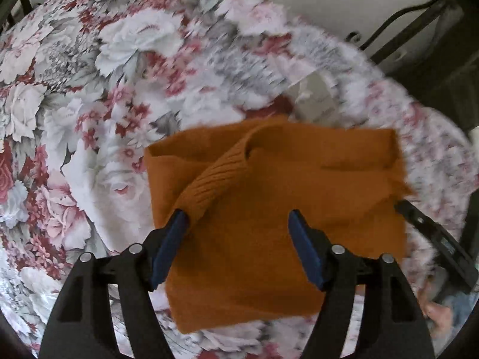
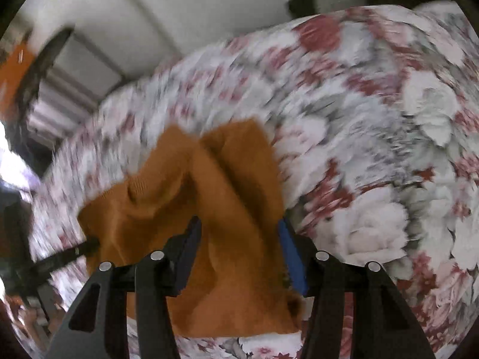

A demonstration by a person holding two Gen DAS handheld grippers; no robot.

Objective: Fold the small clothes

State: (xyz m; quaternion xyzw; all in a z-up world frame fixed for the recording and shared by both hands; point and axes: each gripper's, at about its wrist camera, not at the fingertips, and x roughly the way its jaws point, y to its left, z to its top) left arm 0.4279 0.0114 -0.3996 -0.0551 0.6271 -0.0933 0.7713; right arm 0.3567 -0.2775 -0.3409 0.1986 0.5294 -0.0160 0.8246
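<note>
Finishing this fold well, I judge, means lifting both grippers straight up off the sweater point(image 1: 269, 209) without snagging the knit, then tucking in the loose sleeve point(image 1: 215, 176) that lies across the top. The left gripper point(image 1: 238, 218) has its jaws wide apart above the cloth, gripping nothing, 1 tip just beside the ribbed cuff. The right gripper point(image 2: 238, 224) stands about half open over the sweater, also gripping nothing. The sweater is rust-orange, folded into a rough square, with 1 soft ridge running up its middle. It rests near the edge of the flowered tablecloth point(image 1: 89, 89).
</note>
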